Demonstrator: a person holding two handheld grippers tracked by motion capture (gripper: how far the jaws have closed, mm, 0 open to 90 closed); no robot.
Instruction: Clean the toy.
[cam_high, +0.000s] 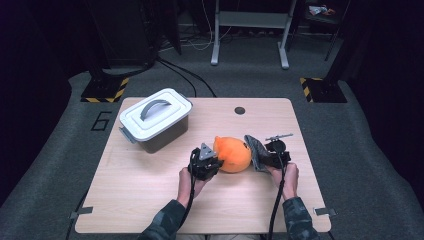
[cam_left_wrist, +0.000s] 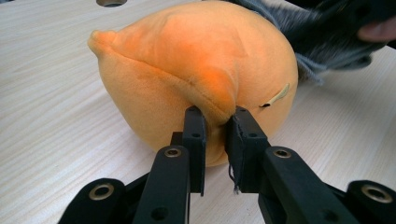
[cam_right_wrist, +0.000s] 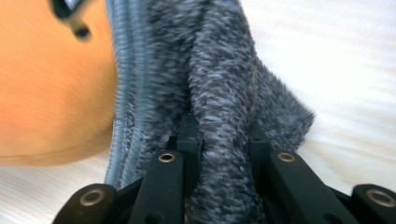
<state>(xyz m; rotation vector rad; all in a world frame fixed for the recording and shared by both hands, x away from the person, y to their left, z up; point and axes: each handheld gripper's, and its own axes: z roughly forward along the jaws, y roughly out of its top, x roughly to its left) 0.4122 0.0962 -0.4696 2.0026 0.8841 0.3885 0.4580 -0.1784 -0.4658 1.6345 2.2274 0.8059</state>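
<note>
An orange plush toy (cam_high: 232, 154) lies at the table's middle, rounded, with a pointed ear-like flap (cam_left_wrist: 105, 39). My left gripper (cam_high: 205, 162) sits at its left side and is shut on a seam fold of the orange plush (cam_left_wrist: 215, 119). A grey fuzzy knit cloth (cam_high: 255, 150) with a ribbed edge rests against the toy's right side. My right gripper (cam_high: 272, 155) is shut on a fold of that grey cloth (cam_right_wrist: 224, 121), which fills the space between its jaws. The orange plush (cam_right_wrist: 51, 88) shows just left of the cloth.
A grey storage box with a white lid and handle (cam_high: 156, 118) stands at the table's back left. A round cable hole (cam_high: 240, 110) sits near the back edge. A small metal tool (cam_high: 279, 136) lies behind my right gripper. Bare wooden tabletop (cam_high: 140, 195) spreads in front.
</note>
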